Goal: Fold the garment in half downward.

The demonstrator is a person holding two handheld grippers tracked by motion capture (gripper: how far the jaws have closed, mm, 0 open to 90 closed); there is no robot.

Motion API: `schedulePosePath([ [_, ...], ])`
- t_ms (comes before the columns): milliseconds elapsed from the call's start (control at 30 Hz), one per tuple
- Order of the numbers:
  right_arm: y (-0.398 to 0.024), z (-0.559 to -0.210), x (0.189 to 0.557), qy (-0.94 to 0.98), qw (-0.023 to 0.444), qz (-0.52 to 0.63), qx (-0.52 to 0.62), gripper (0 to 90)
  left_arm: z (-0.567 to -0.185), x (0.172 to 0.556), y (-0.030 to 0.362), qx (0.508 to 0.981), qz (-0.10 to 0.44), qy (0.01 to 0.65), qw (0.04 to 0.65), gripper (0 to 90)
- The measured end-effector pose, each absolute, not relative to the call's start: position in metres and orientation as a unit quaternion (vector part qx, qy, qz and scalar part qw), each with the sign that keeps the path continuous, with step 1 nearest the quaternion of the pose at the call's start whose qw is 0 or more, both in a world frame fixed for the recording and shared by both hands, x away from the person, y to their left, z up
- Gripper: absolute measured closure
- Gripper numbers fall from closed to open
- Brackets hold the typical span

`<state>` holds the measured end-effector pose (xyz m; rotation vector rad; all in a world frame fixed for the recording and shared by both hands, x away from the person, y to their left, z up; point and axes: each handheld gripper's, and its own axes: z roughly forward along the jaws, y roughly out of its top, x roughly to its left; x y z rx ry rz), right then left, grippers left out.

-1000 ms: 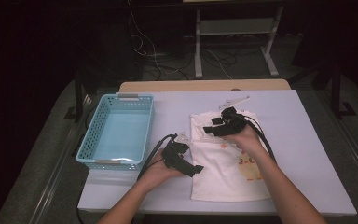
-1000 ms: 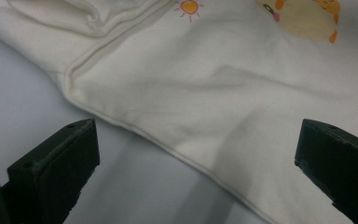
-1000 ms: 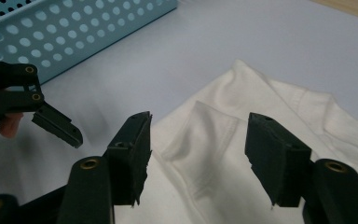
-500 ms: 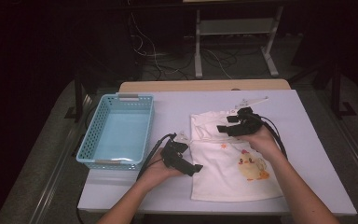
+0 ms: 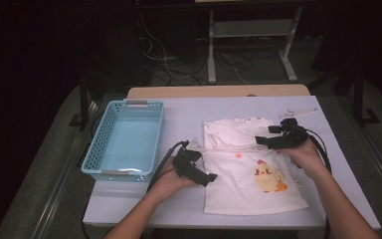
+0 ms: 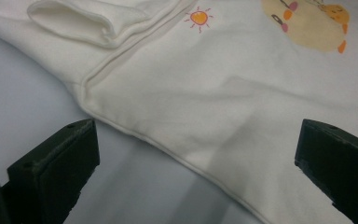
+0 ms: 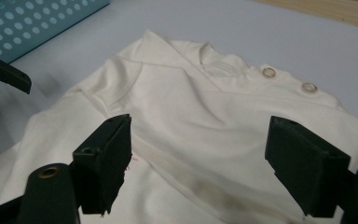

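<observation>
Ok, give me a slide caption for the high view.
Two handheld tools, left tool and right tool, poised over a cream baby shirt beside a blue basket.

shirt on table, basket left

1. Cream-white shirt printed with a yellow chick and a small orange sun.
2. Light blue basket with dotted perforated walls, near the tabletop's left edge.
3. Pale lavender-white tabletop; tan wooden strip along its far edge.
4. Black grippers.
</observation>
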<state>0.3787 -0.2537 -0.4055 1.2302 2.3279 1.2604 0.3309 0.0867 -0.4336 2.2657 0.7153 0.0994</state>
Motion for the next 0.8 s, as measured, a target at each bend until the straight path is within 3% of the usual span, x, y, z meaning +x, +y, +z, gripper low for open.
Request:
schedulePosePath([
  [433, -0.278, -0.413, 0.372, 0.784, 0.111, 0.425, 0.438, 11.1, -0.428, 0.342, 0.084, 0.875, 0.061, 0.298, 0.375, 0.0],
  [800, -0.277, -0.416, 0.372, 0.786, 0.115, 0.421, 0.438, 11.7, -0.423, 0.357, 0.073, 0.871, 0.069, 0.308, 0.376, 0.0],
])
